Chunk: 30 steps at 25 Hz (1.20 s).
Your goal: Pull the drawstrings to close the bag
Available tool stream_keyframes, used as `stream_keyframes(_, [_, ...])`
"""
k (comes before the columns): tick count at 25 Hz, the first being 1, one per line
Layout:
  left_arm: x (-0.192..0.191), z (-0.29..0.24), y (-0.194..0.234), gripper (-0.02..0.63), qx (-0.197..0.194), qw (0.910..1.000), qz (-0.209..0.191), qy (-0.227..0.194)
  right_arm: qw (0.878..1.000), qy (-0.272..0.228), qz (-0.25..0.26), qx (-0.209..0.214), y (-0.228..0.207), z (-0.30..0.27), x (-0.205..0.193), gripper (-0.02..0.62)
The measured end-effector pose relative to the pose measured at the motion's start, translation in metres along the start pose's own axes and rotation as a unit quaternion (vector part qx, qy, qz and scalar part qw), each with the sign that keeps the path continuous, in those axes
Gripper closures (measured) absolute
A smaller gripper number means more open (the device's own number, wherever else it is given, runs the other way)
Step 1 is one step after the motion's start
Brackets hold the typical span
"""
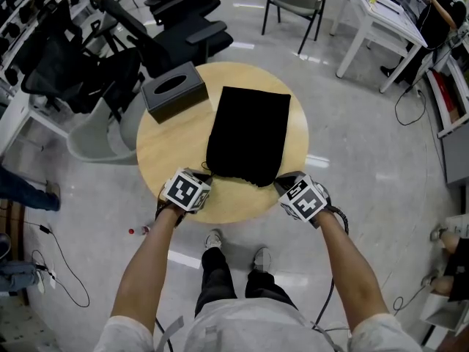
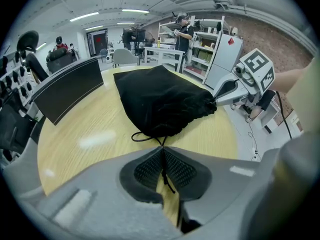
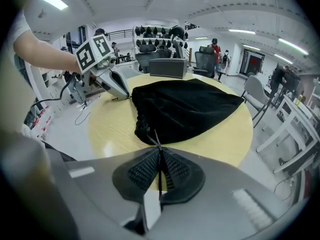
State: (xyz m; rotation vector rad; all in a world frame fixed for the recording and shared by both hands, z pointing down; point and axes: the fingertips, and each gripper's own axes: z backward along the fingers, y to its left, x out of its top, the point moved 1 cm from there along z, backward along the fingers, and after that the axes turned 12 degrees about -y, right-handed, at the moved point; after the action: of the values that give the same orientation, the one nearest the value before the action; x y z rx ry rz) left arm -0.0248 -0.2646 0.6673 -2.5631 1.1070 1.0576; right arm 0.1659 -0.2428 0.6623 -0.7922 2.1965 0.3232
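Grey tissue box (image 1: 174,90) stands well ahead of the left gripper (image 2: 163,160), off to its left on the round wooden table (image 1: 165,152). That gripper's jaws are pressed together on the left drawstring (image 2: 162,141), which runs straight ahead into the gathered mouth of the black bag (image 2: 160,101). The bag lies flat just ahead of both grippers, between them. The right gripper (image 3: 160,166) is clamped on the right drawstring (image 3: 155,136).

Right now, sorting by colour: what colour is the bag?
The bag is black; clearest in head view.
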Motion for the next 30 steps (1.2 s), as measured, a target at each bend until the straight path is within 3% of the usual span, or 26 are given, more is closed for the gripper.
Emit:
stream_keyframes(12, [0.022,0.018,0.011,0.597,0.028,0.9993,-0.018,-0.019,1.000,-0.013,0.008,-0.015,-0.006,0.012,0.014,0.589])
stream_keyframes(30, [0.105,0.077,0.030,0.598,0.079,0.9893,-0.069,-0.102,0.991,-0.096,0.038,-0.084,-0.039,0.058,0.111,0.589])
